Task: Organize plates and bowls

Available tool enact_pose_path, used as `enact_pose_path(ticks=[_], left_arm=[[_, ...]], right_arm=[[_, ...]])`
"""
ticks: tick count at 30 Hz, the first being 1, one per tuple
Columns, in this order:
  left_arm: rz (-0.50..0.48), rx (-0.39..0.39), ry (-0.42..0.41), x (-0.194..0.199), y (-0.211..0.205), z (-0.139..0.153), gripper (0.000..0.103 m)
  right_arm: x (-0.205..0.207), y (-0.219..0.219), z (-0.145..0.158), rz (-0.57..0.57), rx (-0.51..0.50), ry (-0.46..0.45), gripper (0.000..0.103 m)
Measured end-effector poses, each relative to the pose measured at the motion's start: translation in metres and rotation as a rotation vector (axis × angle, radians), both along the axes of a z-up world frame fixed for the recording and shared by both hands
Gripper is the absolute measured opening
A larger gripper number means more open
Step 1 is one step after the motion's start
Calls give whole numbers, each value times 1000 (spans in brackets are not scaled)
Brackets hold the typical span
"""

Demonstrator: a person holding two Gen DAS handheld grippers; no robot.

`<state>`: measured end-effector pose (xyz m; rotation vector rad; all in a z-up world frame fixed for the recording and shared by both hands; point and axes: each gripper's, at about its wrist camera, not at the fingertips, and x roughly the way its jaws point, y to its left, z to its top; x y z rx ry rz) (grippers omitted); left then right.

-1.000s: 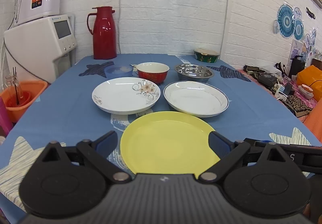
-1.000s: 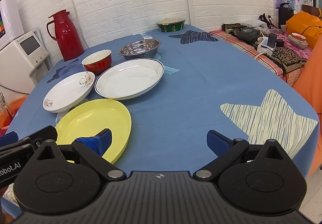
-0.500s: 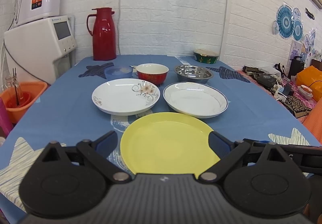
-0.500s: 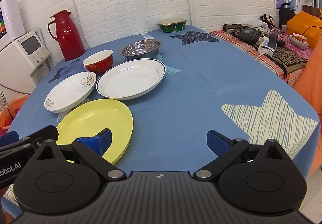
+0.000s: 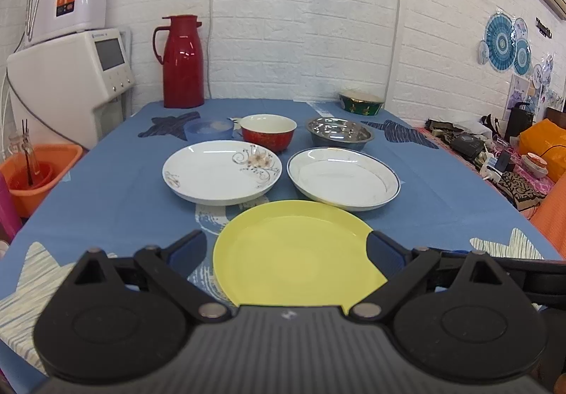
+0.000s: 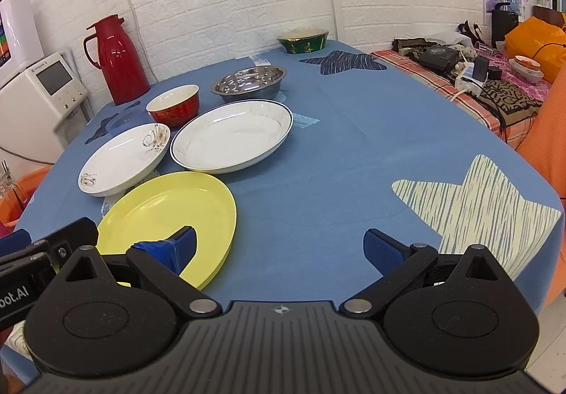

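Note:
A yellow plate [image 5: 293, 252] [image 6: 166, 213] lies nearest on the blue tablecloth. Behind it sit a flowered white plate [image 5: 221, 171] [image 6: 123, 156] and a blue-rimmed white dish [image 5: 343, 178] [image 6: 231, 135]. Further back stand a red bowl [image 5: 267, 132] [image 6: 173, 107], a steel bowl [image 5: 339, 132] [image 6: 249, 79] and a small blue bowl [image 5: 208, 130]. My left gripper [image 5: 284, 249] hangs open over the yellow plate's near part, holding nothing. My right gripper [image 6: 283, 245] is open too, its left finger over that plate's right edge.
A red thermos [image 5: 182, 61] [image 6: 116, 59] and a green bowl [image 5: 361, 103] [image 6: 302, 39] stand at the table's [image 6: 353, 132] far end. A white appliance [image 5: 70, 82] and an orange bucket [image 5: 35, 174] are to the left. Clutter and cables [image 6: 488, 82] lie on the right.
Both views have shifted very slightly; the dishes sit a touch lower in the left wrist view. Nothing on the table moved and both grippers stayed open.

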<state>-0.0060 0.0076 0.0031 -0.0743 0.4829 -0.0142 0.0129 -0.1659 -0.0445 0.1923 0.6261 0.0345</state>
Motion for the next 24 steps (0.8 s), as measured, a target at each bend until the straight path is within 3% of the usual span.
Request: enact_pose_path(ticks=[16, 24], left_arm=[[5, -1, -60, -16, 2, 20, 95], [94, 12, -21, 2, 30, 9, 95]], right_arm=[[-22, -17, 26, -40, 17, -122, 89], [10, -20, 1, -41, 57, -26, 89]])
